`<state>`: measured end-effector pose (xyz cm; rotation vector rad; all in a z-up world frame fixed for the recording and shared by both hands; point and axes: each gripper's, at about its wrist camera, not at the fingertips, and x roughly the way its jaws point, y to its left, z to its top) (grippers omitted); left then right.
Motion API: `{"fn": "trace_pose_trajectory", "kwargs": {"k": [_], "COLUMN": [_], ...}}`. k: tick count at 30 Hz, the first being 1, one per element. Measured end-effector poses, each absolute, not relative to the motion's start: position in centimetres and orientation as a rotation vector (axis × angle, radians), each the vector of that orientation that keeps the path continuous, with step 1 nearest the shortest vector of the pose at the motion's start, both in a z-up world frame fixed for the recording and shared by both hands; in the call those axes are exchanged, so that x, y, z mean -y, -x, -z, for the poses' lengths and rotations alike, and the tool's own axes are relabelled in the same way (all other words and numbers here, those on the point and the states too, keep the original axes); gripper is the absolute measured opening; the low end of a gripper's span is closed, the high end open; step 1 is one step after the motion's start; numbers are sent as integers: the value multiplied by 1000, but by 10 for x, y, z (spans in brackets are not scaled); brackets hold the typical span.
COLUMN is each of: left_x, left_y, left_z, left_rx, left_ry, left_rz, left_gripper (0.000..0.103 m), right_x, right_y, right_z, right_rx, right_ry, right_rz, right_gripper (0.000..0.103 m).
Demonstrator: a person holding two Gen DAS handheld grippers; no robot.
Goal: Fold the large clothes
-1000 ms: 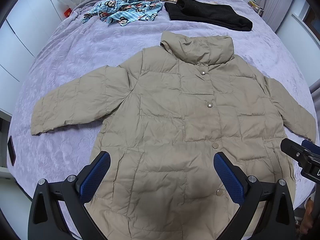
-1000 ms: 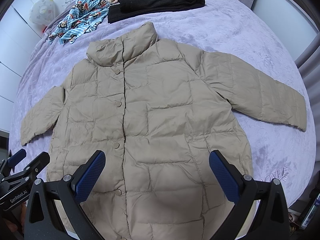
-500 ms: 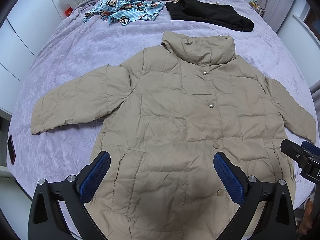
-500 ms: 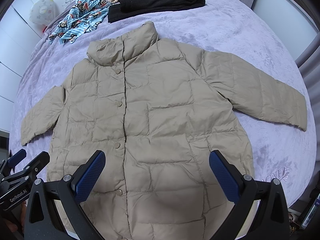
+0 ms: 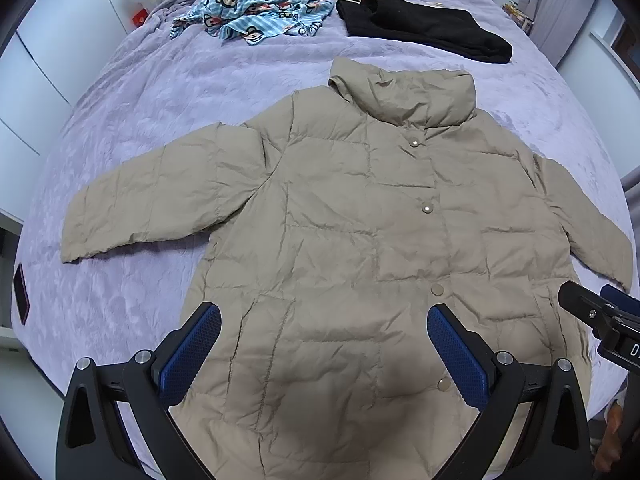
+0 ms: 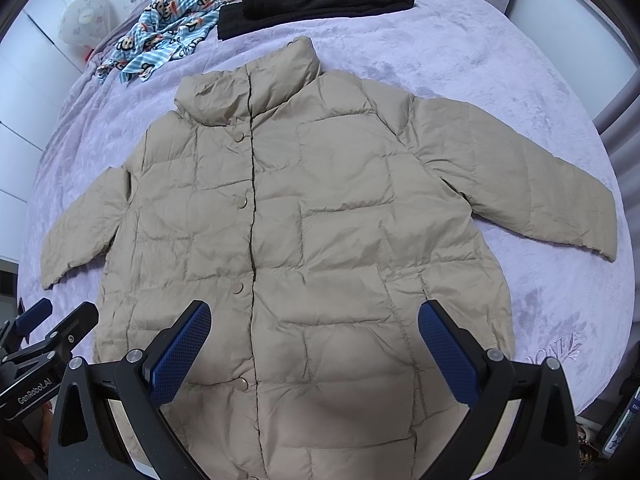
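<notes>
While both grippers hang above its hem with fingers spread wide and empty, the beige quilted jacket point(image 5: 360, 248) lies flat, front up, on the lavender bed point(image 5: 160, 92). Its snaps are fastened, its collar stands crumpled, and both sleeves are angled outward. The left gripper point(image 5: 324, 344) and right gripper point(image 6: 314, 340) touch nothing.
</notes>
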<state>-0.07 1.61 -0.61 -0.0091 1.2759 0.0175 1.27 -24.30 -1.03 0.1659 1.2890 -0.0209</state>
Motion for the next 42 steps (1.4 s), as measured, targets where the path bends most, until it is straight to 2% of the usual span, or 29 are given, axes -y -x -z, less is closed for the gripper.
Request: {"fn": "trace_pose_trajectory", "kwargs": {"k": [11,18,26,31,42], "left_x": [-31,-66,-155,-219,-361], "left_y": [0,1,-1,-5,-30], "left_z": [12,30,65,97,170], "left_rx": [-1283,-1318,-1295,-1266,-1075], "left_ry": [40,162,346,474,910], "left_rz": [-38,-10,-90,-133,-170], "left_gripper": [103,103,103,103,103], "right_x": [233,202,142,89,33], "right_y": [-17,-18,-22,-25,-34], "right_z": [15,23,41,62,106], "right_rx": [-1316,-1343,-1317,-1330,-1400], "right_ry": [-170,-166,-234,-172,-198], "right_rz": [4,-97,-248,-340,-389], "right_gripper": [103,103,103,103,103]}}
